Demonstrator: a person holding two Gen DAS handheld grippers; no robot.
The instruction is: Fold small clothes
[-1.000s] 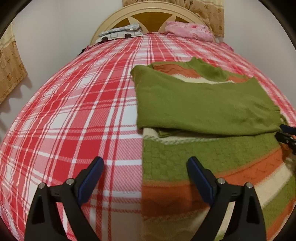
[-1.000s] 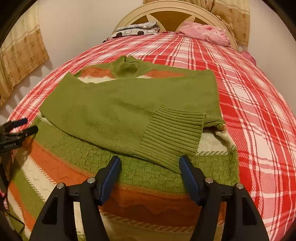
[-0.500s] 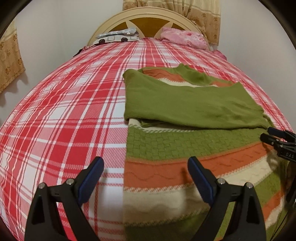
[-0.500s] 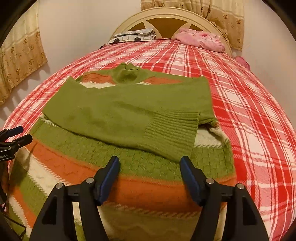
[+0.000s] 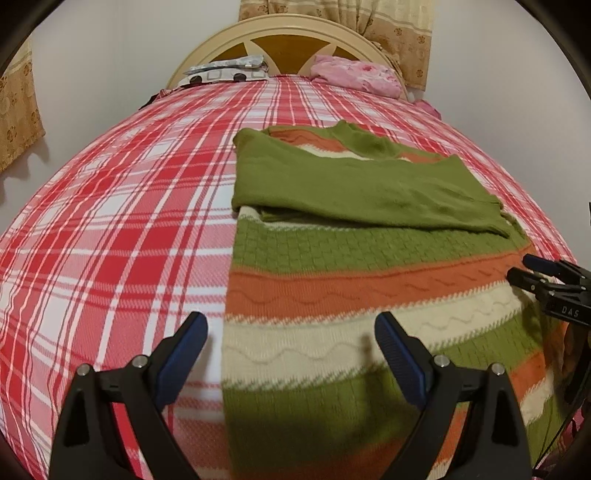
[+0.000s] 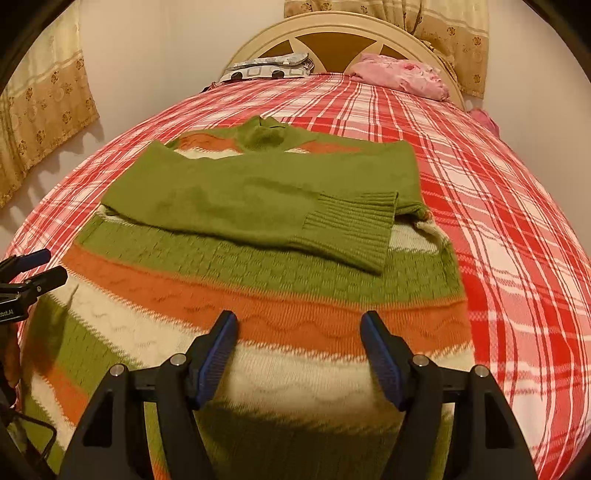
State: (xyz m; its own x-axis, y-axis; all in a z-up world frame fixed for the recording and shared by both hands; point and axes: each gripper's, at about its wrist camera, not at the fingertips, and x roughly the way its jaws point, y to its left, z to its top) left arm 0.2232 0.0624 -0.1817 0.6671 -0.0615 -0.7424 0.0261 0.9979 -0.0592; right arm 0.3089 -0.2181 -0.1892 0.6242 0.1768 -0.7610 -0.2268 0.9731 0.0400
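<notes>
Left wrist view showed the sweater (image 5: 369,295) at frame centre on the bed (image 5: 110,240), sleeves folded across. Both grippers, left (image 5: 288,343) and right (image 6: 297,341), hovered wide open and empty; a one-sided hem grab could skew the fold.

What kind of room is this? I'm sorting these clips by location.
Most likely a bedroom: the striped sweater lies on a bed with a red plaid sheet, an arched headboard stands behind it, and curtains hang by the wall.
</notes>
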